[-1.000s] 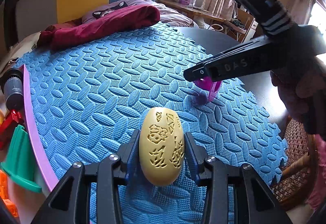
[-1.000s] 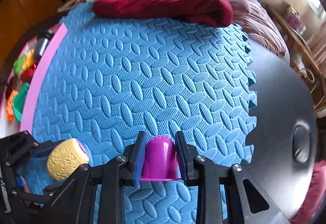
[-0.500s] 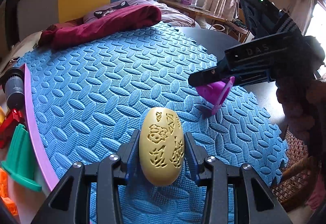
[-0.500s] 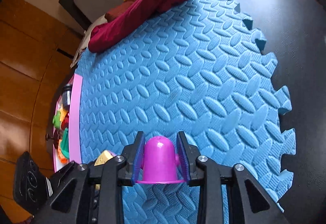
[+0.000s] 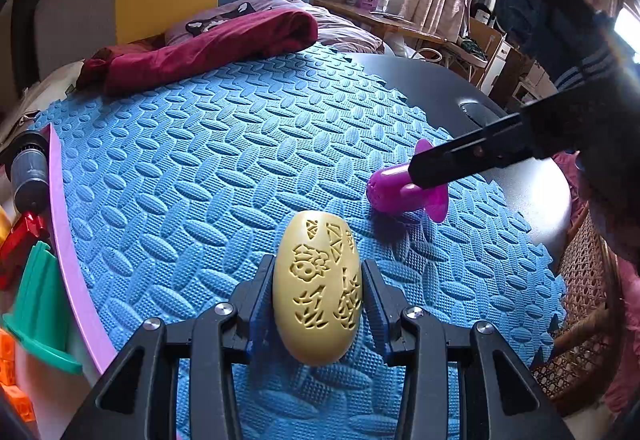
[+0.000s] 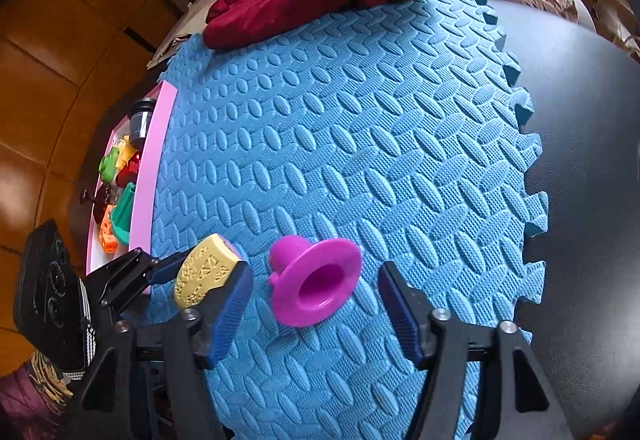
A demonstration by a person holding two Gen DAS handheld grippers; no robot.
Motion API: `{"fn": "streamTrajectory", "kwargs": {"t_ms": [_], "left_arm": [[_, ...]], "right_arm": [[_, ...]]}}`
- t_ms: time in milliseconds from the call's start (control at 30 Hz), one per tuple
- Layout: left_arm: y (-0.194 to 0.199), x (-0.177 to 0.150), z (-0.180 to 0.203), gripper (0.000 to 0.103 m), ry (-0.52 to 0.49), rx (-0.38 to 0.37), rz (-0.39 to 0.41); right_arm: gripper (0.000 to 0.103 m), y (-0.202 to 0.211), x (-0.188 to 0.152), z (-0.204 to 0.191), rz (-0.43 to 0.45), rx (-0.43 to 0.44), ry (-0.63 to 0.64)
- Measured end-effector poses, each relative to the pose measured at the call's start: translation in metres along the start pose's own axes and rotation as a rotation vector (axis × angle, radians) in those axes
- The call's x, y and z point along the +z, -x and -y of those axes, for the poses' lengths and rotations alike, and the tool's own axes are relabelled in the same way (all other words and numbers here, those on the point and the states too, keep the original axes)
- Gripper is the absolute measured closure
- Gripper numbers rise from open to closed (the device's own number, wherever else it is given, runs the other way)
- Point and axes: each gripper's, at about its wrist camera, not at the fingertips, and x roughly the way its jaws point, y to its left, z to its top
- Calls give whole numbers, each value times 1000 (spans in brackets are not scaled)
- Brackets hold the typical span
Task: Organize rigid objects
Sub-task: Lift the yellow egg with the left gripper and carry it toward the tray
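Note:
My left gripper (image 5: 318, 292) is shut on a yellow egg-shaped piece (image 5: 318, 288) with cut-out patterns, held just over the blue foam mat (image 5: 208, 159). The egg and left gripper also show in the right wrist view (image 6: 206, 272). A purple flanged cup (image 6: 314, 286) lies on its side on the mat, loose between the wide-open jaws of my right gripper (image 6: 316, 304). In the left wrist view the purple cup (image 5: 394, 191) lies right of the egg, under the right gripper's finger (image 5: 472, 159).
A pink-rimmed tray (image 6: 150, 167) with several toys, among them a green cup (image 5: 40, 304), stands along the mat's left edge. A dark red cloth (image 5: 208, 43) lies at the mat's far end. The black table (image 6: 580, 143) lies right of the mat.
My right gripper has tipped the purple cup over, opened and let it go; the cup now lies on its side on the mat. My left gripper has kept the egg still.

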Motion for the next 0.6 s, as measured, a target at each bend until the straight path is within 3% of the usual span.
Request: {"fn": "streamTrajectory", "kwargs": {"t_ms": [333,433,600], "left_arm": [[1,-1,0,61,2,3,4],[1,-2,1,61,1,4,6],[2,-4,2,61,1,7,14]], "right_arm": [[33,-28,-7,-30,32,-256,113],[45,-29,-7,-25,90,-215,62],[46,-33,-3,-16,162,-175,10]]}}
